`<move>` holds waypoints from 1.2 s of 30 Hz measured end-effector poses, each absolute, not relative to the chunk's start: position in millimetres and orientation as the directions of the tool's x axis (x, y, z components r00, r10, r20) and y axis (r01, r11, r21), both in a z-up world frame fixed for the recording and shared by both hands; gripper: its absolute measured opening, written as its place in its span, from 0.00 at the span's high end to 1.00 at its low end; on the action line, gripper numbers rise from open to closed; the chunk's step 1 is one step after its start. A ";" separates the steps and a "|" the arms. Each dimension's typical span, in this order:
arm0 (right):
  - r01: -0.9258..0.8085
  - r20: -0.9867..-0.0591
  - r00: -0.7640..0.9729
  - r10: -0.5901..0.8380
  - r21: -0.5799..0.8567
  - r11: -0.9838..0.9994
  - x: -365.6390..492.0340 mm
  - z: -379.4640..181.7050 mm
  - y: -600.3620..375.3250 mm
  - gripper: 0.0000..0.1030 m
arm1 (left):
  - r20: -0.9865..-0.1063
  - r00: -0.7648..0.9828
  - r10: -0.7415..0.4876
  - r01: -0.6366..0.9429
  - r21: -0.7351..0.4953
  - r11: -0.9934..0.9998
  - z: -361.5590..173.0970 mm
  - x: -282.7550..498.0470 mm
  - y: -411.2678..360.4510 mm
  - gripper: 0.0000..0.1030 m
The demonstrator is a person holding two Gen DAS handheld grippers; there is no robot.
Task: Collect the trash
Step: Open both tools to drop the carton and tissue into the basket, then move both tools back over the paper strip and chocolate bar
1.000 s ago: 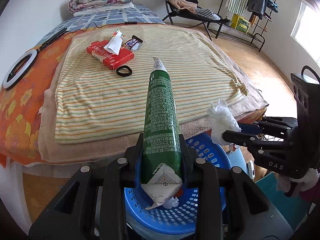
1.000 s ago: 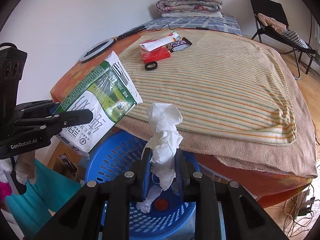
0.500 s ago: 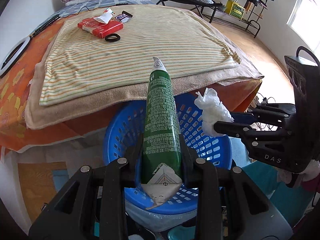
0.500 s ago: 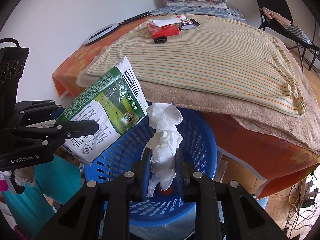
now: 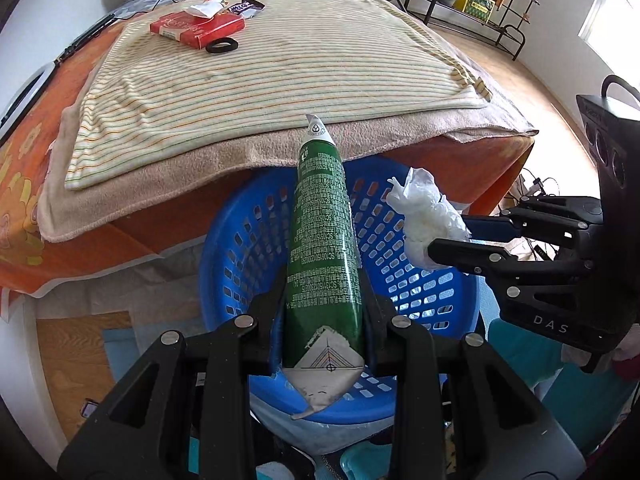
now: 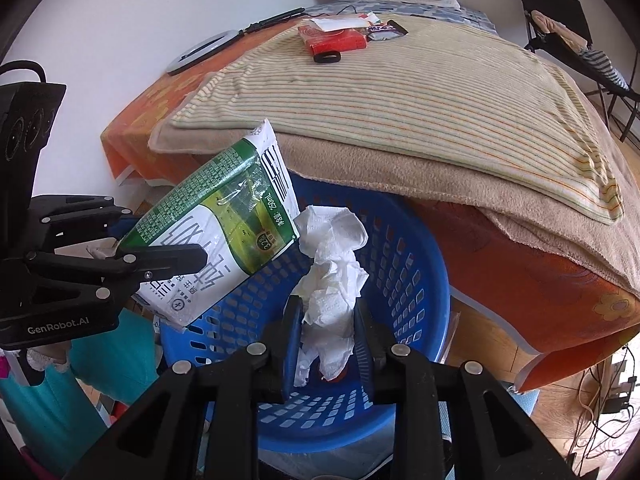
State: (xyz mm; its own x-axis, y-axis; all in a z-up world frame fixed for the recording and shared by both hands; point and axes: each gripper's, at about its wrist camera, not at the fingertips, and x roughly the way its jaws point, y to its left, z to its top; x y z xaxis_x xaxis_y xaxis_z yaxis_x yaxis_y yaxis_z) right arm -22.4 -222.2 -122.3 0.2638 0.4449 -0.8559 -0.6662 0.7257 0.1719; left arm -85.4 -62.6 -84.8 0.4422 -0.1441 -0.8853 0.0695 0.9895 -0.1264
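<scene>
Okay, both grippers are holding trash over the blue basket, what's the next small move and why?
Probably open both grippers and let go. The left gripper is shut on the flattened green and white milk carton, the right gripper on the crumpled white tissue, and both pieces hang above the open mouth of the blue perforated plastic basket, so they should drop inside.

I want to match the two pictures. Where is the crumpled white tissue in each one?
Left wrist view: the white tissue is at the right, pinched in the right gripper, over the blue basket.
Right wrist view: the tissue is in the lower middle, between the closed jaws, above the basket.
Shared landmark: the red box on the striped blanket.
</scene>
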 end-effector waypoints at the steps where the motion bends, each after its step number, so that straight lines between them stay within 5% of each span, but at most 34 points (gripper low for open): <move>1: -0.665 -0.857 0.261 0.443 0.173 0.727 -21.8 -123.3 -221.7 0.74 | -0.887 0.439 -0.144 0.068 -0.127 0.990 -85.5 -85.0 -62.7 0.72; 5: -0.660 -0.861 0.259 0.437 0.173 0.731 -20.6 -125.4 -221.4 0.71 | -0.892 0.429 -0.141 0.066 -0.125 0.990 -88.2 -83.8 -62.7 0.72; 9: -0.654 -0.862 0.265 0.432 0.169 0.738 -19.5 -125.5 -222.0 0.52 | -0.897 0.422 -0.131 0.062 -0.115 0.991 -91.2 -82.7 -63.3 0.71; 13: -0.648 -0.863 0.273 0.425 0.162 0.744 -18.7 -125.4 -221.9 0.44 | -0.900 0.419 -0.123 0.054 -0.110 0.992 -92.8 -81.5 -62.7 0.70; 16: -0.643 -0.864 0.279 0.418 0.155 0.750 -18.5 -125.4 -222.0 0.32 | -0.900 0.419 -0.117 0.051 -0.105 0.993 -93.6 -81.5 -62.9 0.56; 21: -0.636 -0.865 0.293 0.408 0.142 0.759 -18.0 -124.5 -222.4 0.19 | -0.901 0.421 -0.106 0.045 -0.096 0.994 -93.4 -80.2 -62.2 0.56; 24: -0.629 -0.866 0.297 0.402 0.140 0.765 -17.1 -124.7 -224.0 0.16 | -0.903 0.418 -0.103 0.040 -0.095 0.995 -94.3 -79.5 -60.8 0.55; 27: -0.625 -0.870 0.292 0.398 0.142 0.768 -16.2 -125.7 -223.5 0.14 | -0.900 0.426 -0.096 0.032 -0.091 0.995 -93.5 -79.3 -59.3 0.37; 36: -0.612 -0.866 0.299 0.400 0.148 0.777 -13.7 -123.2 -224.0 0.08 | -0.902 0.425 -0.077 0.024 -0.074 0.997 -94.9 -76.2 -57.7 0.30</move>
State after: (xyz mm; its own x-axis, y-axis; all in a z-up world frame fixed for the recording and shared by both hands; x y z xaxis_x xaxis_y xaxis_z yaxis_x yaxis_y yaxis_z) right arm -13.7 -224.0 -123.2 0.2987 0.4001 -0.8664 -0.6118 0.7770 0.1480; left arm -76.2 -57.7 -94.9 0.4252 -0.0770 -0.9018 0.0239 0.9970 -0.0739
